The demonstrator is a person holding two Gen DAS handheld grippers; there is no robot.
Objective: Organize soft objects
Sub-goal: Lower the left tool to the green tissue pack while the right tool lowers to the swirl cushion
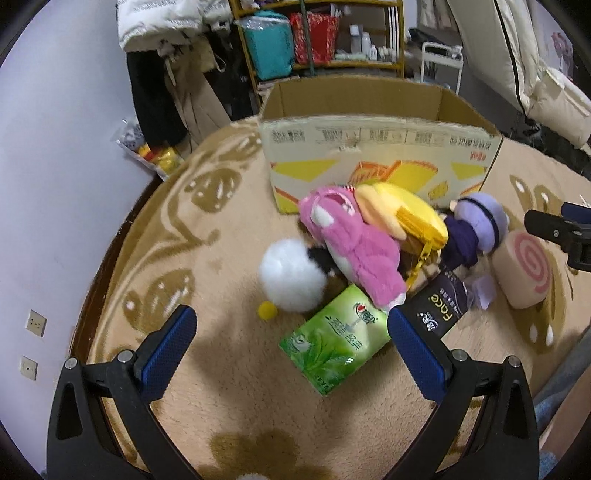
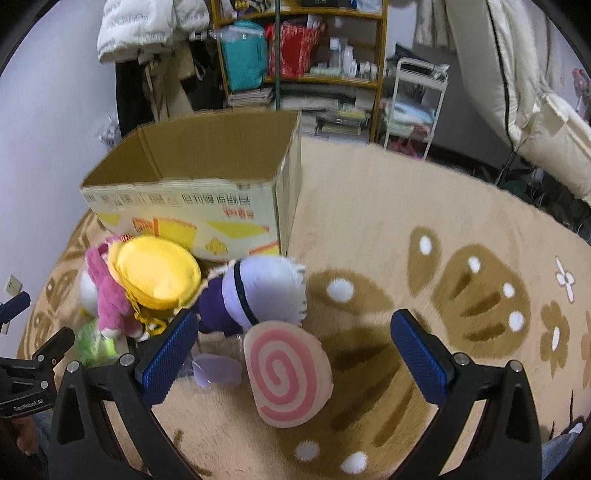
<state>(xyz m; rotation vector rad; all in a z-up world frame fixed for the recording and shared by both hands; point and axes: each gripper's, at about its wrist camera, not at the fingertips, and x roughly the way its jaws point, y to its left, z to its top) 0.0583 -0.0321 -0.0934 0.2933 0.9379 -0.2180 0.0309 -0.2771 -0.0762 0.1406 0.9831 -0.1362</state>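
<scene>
The carpet (image 1: 229, 369) looks like soft, matt pile, and the box (image 1: 369, 147) is plain matt cardboard. The pink plush (image 1: 354, 251) is shaggy cloth — the green packet (image 1: 332, 350) is glossy, smooth plastic film.

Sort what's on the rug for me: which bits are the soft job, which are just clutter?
Job: pink plush, yellow pouch, purple doll, swirl cushion, white pompom, box.

Clutter: green pack, black pack, shelf, coats.

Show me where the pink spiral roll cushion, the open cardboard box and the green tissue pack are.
Pink spiral roll cushion (image 2: 282, 374): right wrist view, on its spiral face.
Open cardboard box (image 2: 192, 206): right wrist view, on its printed front wall.
Green tissue pack (image 1: 334, 341): left wrist view, on its top face.
</scene>
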